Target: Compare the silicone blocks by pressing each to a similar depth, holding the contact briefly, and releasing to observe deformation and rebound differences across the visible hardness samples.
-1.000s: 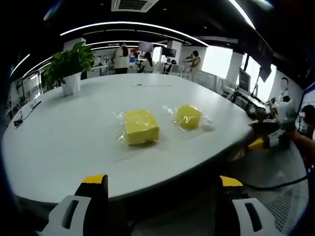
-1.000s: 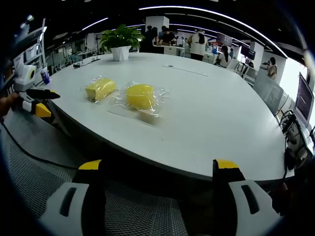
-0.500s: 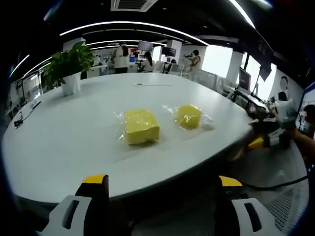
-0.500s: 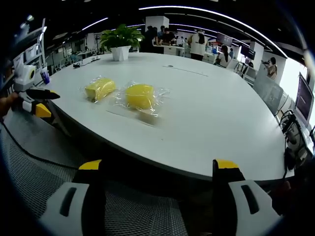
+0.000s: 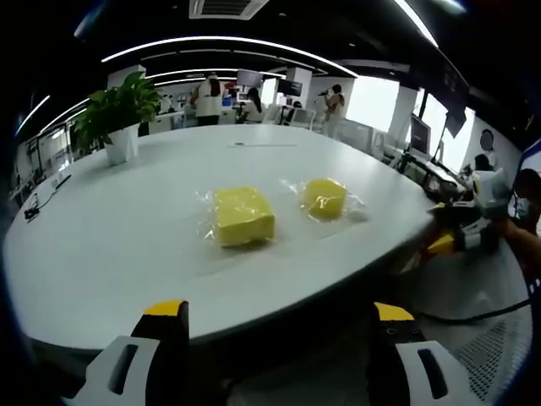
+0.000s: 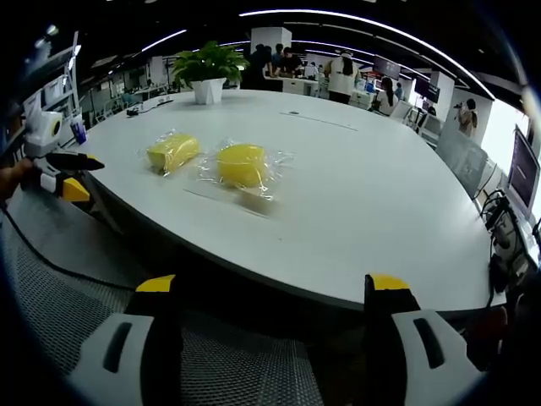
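Left gripper held low, jaws spread wide apart with nothing between them, yellow tips up. Right gripper likewise low and gaping, gripping nothing. Each visible from the other's camera: right one at the right edge of the left gripper view, left one at the left edge of the right gripper view, carried by a hand.

No writing, label, brand or number can be read in either view. The clear wrappers around the yellow blocks on the table show no print that can be made out, and the screens far across the room are too small and blurred to read.
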The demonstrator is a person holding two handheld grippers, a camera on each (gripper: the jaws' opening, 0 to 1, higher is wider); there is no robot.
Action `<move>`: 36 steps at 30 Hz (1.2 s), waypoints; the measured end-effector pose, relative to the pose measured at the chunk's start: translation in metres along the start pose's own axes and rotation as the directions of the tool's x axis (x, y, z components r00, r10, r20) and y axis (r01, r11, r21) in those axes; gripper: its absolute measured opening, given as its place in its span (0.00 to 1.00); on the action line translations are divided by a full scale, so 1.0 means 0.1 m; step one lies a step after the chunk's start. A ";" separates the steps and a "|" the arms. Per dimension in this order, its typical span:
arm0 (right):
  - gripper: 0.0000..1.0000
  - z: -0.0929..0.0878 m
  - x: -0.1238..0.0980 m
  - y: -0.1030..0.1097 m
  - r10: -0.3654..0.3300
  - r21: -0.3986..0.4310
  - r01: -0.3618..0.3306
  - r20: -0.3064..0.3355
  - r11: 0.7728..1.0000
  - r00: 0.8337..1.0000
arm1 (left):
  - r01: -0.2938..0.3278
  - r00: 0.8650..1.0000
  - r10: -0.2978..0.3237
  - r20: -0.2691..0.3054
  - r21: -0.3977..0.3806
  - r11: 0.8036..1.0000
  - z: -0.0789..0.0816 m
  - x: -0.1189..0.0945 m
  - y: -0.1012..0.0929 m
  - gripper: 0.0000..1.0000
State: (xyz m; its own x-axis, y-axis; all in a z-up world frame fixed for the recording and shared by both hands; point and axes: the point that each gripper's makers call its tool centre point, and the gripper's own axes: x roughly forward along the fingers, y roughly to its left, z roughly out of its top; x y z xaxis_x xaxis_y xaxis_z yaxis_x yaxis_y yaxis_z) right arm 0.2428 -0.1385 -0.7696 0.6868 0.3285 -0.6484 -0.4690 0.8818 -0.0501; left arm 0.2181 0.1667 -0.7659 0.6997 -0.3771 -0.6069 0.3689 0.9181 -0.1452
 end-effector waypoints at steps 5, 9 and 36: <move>0.84 0.00 0.00 0.00 -0.001 -0.001 0.001 -0.001 1.000 1.000 | 0.002 1.000 -0.002 0.005 0.007 1.000 0.02 -0.01 -0.02 0.88; 0.84 0.00 0.00 0.00 0.001 -0.002 -0.001 -0.004 1.000 1.000 | 0.003 1.000 -0.003 0.010 0.009 1.000 0.04 -0.02 -0.05 0.88; 0.85 0.08 0.00 -0.02 -0.003 -0.008 0.004 0.034 1.000 0.999 | -0.009 0.991 0.005 0.136 0.028 1.000 0.27 -0.06 -0.04 0.94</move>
State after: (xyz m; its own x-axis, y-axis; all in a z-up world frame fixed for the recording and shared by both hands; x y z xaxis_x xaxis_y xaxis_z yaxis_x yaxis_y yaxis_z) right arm 0.2482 -0.1376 -0.7637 0.7068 0.3366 -0.6222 -0.4711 0.8801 -0.0590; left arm 0.2292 0.1617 -0.7409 0.7783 -0.3854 -0.4958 0.3797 0.9176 -0.1173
